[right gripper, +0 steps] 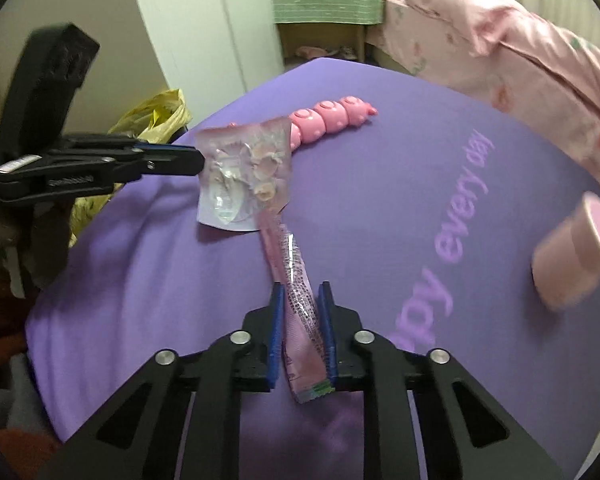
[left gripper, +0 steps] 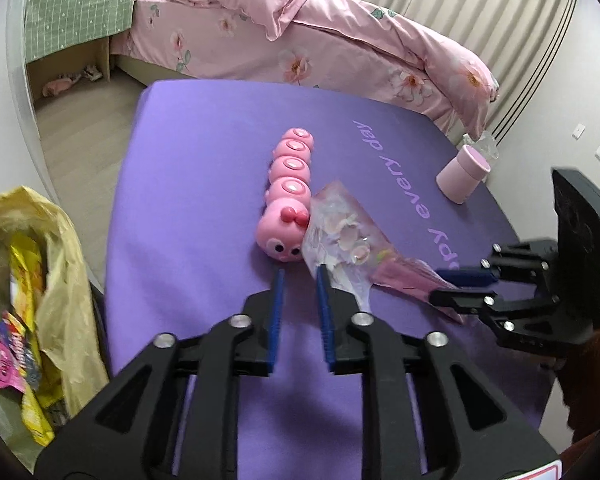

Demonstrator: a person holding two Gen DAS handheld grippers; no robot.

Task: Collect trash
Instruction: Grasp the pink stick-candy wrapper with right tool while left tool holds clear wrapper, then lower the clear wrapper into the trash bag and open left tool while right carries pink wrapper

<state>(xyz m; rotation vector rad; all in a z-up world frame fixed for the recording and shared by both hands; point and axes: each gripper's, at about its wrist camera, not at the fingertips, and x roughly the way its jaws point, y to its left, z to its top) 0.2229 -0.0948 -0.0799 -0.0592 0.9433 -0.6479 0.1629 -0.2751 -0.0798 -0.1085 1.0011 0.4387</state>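
A clear packet (left gripper: 340, 236) (right gripper: 240, 172) holding pale shell scraps lies on the purple tabletop (left gripper: 200, 160) against a pink caterpillar toy (left gripper: 290, 188) (right gripper: 328, 116). A pink strip wrapper (right gripper: 298, 272) (left gripper: 400, 276) runs from under the packet; whether the two are joined I cannot tell. My right gripper (right gripper: 301, 290) (left gripper: 436, 286) is shut on the strip's near end. My left gripper (left gripper: 299, 273) (right gripper: 199, 162) stands slightly open at the packet's edge, with only tabletop showing between its fingers.
A yellow plastic bag (left gripper: 40, 280) (right gripper: 160, 112) with colourful wrappers inside hangs off the table's left side. A pink cylindrical cup (left gripper: 462, 174) (right gripper: 576, 256) stands at the right of the table. A bed with a pink floral quilt (left gripper: 300, 20) lies behind.
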